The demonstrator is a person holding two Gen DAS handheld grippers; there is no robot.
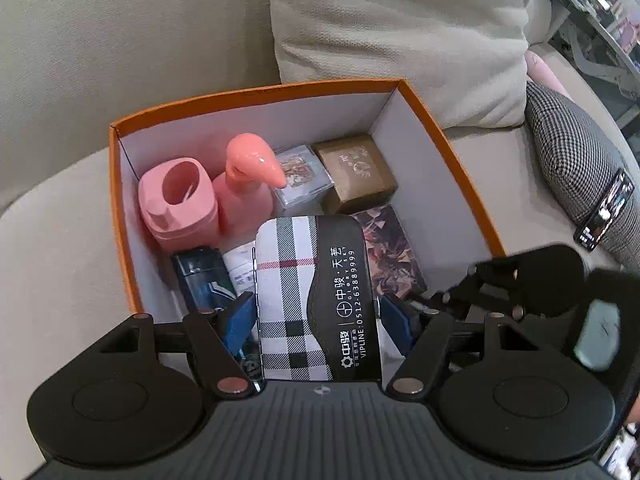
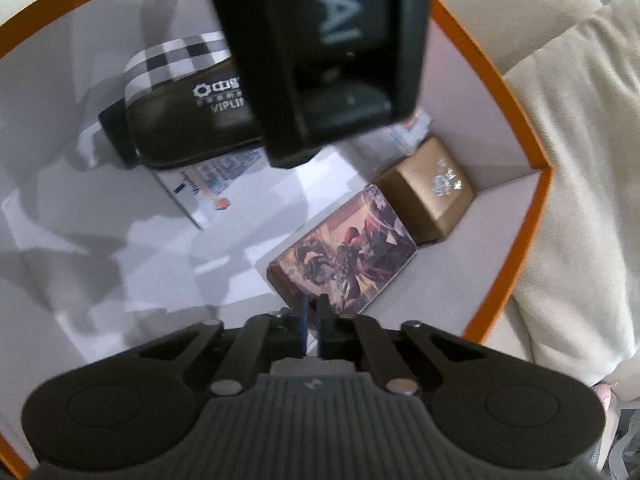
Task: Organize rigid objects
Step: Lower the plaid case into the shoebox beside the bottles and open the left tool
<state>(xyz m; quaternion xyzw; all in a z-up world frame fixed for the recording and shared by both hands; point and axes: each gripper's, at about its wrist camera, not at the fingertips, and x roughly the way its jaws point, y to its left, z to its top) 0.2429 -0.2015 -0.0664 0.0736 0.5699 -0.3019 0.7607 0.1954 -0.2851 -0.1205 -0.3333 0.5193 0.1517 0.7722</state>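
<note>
Case point(image 1: 316, 300) clamped between left fingers point(image 1: 240, 316), above box rim point(image 1: 256, 94).

Soft daylight was even, the box point(image 2: 516, 92) floor carried sharp overlapping shadows, near black parts blurred, and fisheye edges bent.

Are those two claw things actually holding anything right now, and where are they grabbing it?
The left gripper holds a plaid glasses case, its jaws pressing the two long sides near the end closest to it. The right gripper is shut and holds nothing.

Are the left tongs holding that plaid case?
Yes, the left tongs grip the plaid case on both sides above the orange box.
</note>
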